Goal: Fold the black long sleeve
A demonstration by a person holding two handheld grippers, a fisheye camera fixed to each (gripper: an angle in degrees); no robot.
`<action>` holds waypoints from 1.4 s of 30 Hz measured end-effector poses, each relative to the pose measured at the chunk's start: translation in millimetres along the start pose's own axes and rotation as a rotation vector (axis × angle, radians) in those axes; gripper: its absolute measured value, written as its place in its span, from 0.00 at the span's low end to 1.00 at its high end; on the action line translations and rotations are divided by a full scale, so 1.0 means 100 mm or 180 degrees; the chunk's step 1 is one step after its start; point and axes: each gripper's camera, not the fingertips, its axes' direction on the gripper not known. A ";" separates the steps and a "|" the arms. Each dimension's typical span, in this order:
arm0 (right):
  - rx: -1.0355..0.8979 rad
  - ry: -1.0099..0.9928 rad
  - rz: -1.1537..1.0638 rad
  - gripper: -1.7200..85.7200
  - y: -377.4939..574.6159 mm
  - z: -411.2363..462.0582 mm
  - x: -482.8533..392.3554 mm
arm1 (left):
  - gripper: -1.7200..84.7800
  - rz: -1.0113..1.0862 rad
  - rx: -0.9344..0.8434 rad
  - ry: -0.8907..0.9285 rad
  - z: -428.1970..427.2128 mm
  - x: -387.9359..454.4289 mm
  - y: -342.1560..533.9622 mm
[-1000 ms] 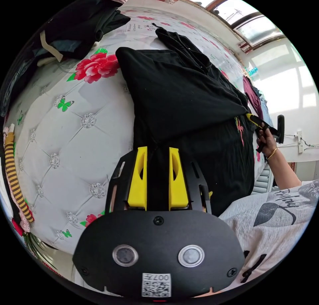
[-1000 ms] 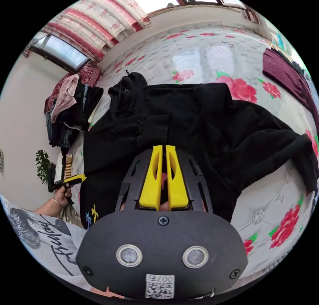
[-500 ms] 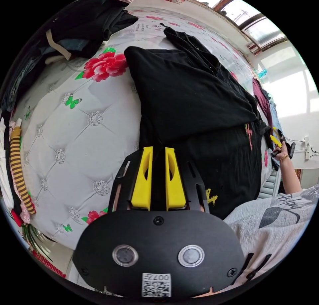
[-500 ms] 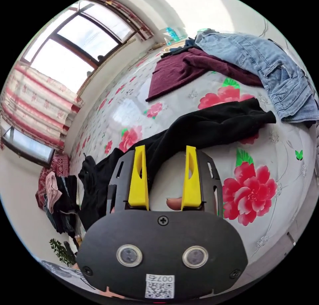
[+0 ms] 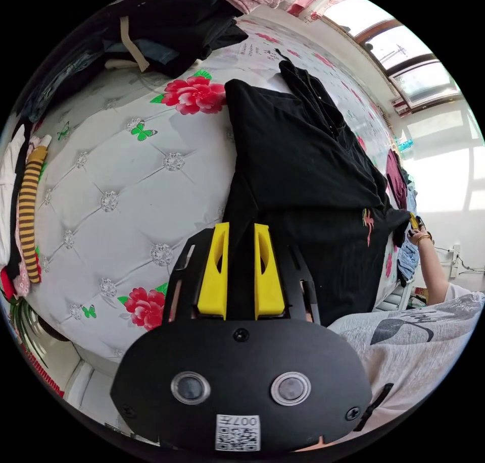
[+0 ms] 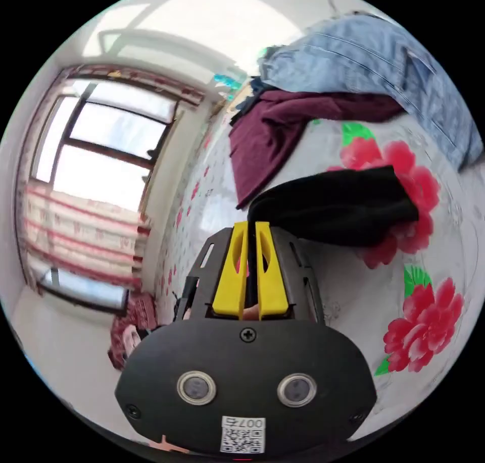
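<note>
The black long sleeve (image 5: 298, 165) lies spread on the flowered bed (image 5: 126, 180), one side folded over its body. In the left gripper view my left gripper (image 5: 240, 226) is shut on the garment's near edge, with black cloth between the yellow jaws. In the right gripper view my right gripper (image 6: 248, 224) is shut on the black sleeve (image 6: 333, 205), which stretches away over a red flower print. That same gripper (image 5: 414, 222) shows small in the left gripper view at the garment's far corner, held by a hand.
A maroon garment (image 6: 273, 130) and blue denim (image 6: 374, 64) lie beyond the sleeve. A pile of dark clothes (image 5: 151, 34) sits at the bed's far side, and a striped item (image 5: 28, 205) hangs at its edge. The person's grey shirt (image 5: 404, 342) is close by.
My right gripper, open half a second ago beside the sleeve, has shut on it. My left gripper stays clamped on the garment; both views have turned.
</note>
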 end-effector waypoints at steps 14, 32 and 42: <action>-0.2933 -0.0533 -0.5102 0.04 4.89 1.26 -3.01 | 0.12 -0.0137 0.0576 0.0642 -0.34 -0.34 -0.14; -0.2647 0.0958 -0.3600 0.06 3.48 2.46 -2.64 | 0.01 0.1016 -0.0194 -0.0741 0.40 0.42 -1.03; -0.2148 0.0219 -0.2903 0.07 3.08 1.17 -1.92 | 0.05 0.0267 0.0240 -0.0070 -0.18 -0.41 -0.34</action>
